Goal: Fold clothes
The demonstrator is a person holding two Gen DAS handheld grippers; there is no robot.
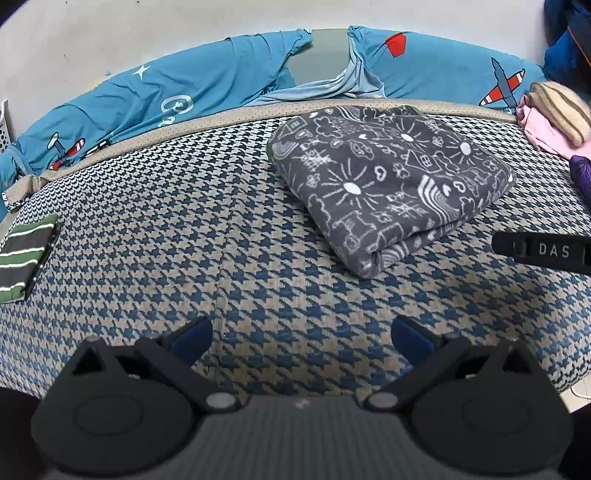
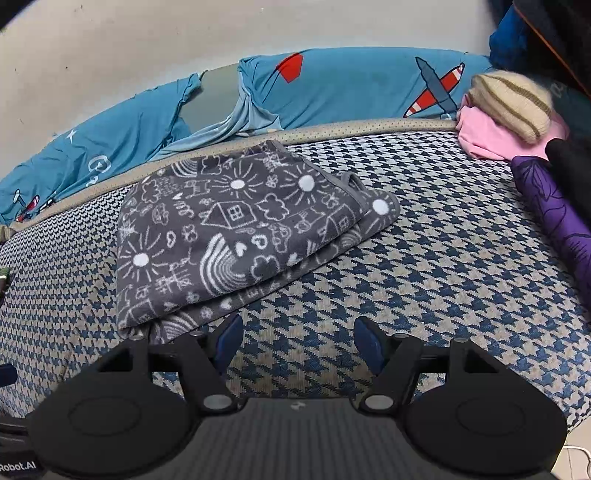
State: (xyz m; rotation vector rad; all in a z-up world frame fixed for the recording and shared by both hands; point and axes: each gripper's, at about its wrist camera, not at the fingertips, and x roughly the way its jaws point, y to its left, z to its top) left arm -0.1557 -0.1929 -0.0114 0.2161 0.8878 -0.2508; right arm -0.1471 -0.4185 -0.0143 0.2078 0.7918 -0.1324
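A: Main item? Quick.

B: Folded dark grey fleece cloth with white doodle print of suns, houses and clouds (image 1: 388, 177); lies flat on the blue-and-beige houndstooth mattress cover (image 1: 184, 236), towards the far edge, near the beige dotted border strip (image 1: 221, 116); in the right wrist view same cloth (image 2: 229, 229) shows a top layer offset over the lower one, hemmed corner sticking out right.

A: Left gripper?

B: Left gripper (image 1: 301, 338) hovers over bare houndstooth, fingers spread wide, blue pads (image 1: 192, 338) holding nothing; well short of the cloth.

A: Right one?

B: Right gripper (image 2: 297, 341) fingers apart too, empty; its left blue pad (image 2: 229, 338) sits just beside the near edge of the cloth, touching or not I cannot tell; in the left wrist view a black bar lettered DAS (image 1: 543, 251) pokes in at the right edge.

A: Clutter?

B: Folded green, black and white striped garment (image 1: 26, 254) at far left of the mattress; at far right a cream knitted piece with olive stripes (image 2: 511, 105) on top of a pink garment (image 2: 487, 138), purple patterned fabric (image 2: 554, 214) just in front; behind, blue bedding with red-and-white aeroplane print (image 1: 443, 66) against a pale wall (image 1: 147, 29).
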